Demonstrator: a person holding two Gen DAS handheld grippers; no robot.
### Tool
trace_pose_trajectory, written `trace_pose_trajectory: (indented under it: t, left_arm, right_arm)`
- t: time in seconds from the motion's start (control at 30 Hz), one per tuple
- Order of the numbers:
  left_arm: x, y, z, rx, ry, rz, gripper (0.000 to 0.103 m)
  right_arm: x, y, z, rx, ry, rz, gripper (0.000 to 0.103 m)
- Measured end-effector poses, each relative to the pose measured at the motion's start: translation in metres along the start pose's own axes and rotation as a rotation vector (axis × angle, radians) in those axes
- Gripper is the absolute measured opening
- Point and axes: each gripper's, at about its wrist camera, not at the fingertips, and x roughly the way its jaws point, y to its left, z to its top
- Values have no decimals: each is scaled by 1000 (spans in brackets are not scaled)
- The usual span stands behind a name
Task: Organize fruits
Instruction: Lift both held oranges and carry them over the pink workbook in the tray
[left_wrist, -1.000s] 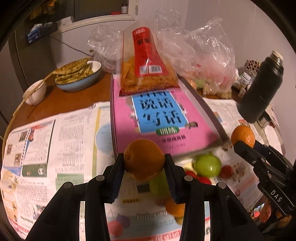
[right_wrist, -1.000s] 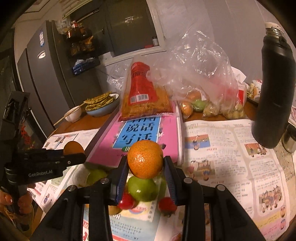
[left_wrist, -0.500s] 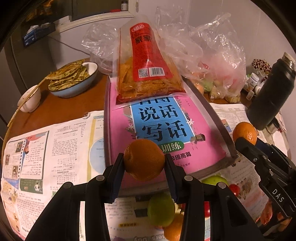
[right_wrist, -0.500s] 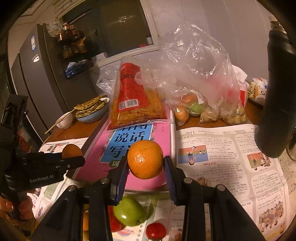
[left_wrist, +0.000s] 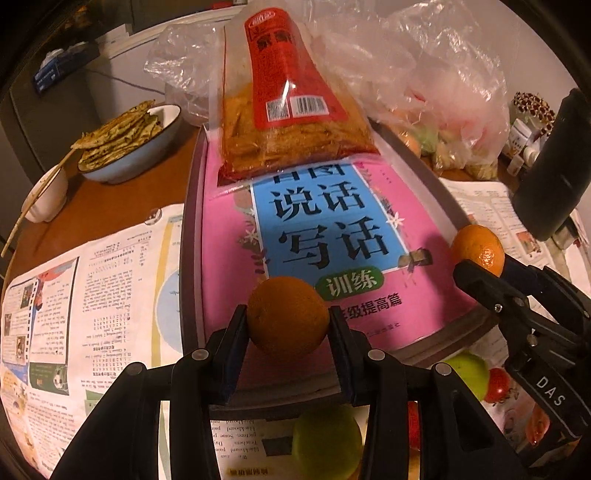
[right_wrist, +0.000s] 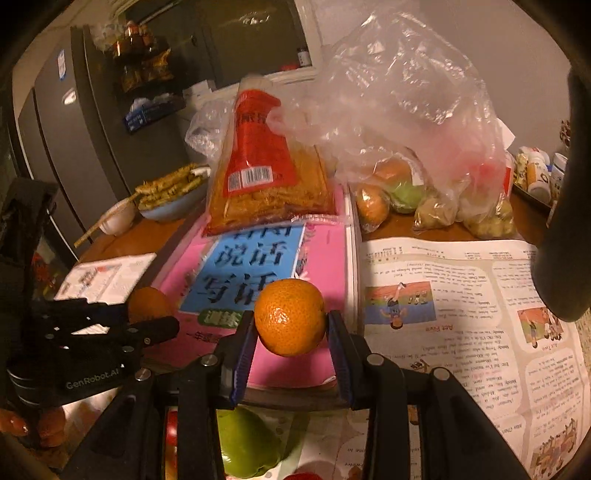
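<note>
My left gripper (left_wrist: 287, 321) is shut on a dull orange (left_wrist: 288, 314) and hangs over the near edge of a pink book (left_wrist: 332, 240) that lies in a grey tray. The right gripper (right_wrist: 290, 325) is shut on a brighter orange (right_wrist: 290, 317) over the same book (right_wrist: 325, 266). In the left wrist view the right gripper (left_wrist: 480, 262) and its orange (left_wrist: 478, 249) show at the right. In the right wrist view the left gripper (right_wrist: 151, 314) shows at the left. Green apples (left_wrist: 327, 439) (right_wrist: 247, 443) and a red fruit (left_wrist: 496, 384) lie on newspaper below the grippers.
A red snack packet (left_wrist: 291, 110) leans on the book's far end. A clear bag of fruit (right_wrist: 413, 177) sits behind on the right, beside a dark flask (left_wrist: 554, 177). A bowl of flatbreads (left_wrist: 129, 147) and a small white bowl (left_wrist: 48, 199) stand far left. Newspaper (left_wrist: 92, 288) covers the table.
Both grippers have moved forward and lower, from above the loose fruit to over the pink book, each keeping its orange. The apples now sit at the bottom of both views.
</note>
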Motion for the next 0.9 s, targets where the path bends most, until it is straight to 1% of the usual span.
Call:
trace_pose_trajectory:
  t: [0.07,0.13,0.43,0.63,0.9]
  left_arm:
    - [5,-1,0,4,10,1,44]
    - [7,-1,-1,6,12,2,44]
    - [4,-1,-3,6,3,8,44]
    - [3,0,-6,14,-1,5,43]
    - [0,1,-8,11,1,0,44]
  right_arm:
    - [6,-1,-2,-3,19,-6,39]
    - [7,0,-3,-17,18,-11,39]
    - [10,4,-5,-46,34,-24,39]
    - [14,10,-6,-91,45,-62,39]
    - [12,14,-8,-121,59,-80,39]
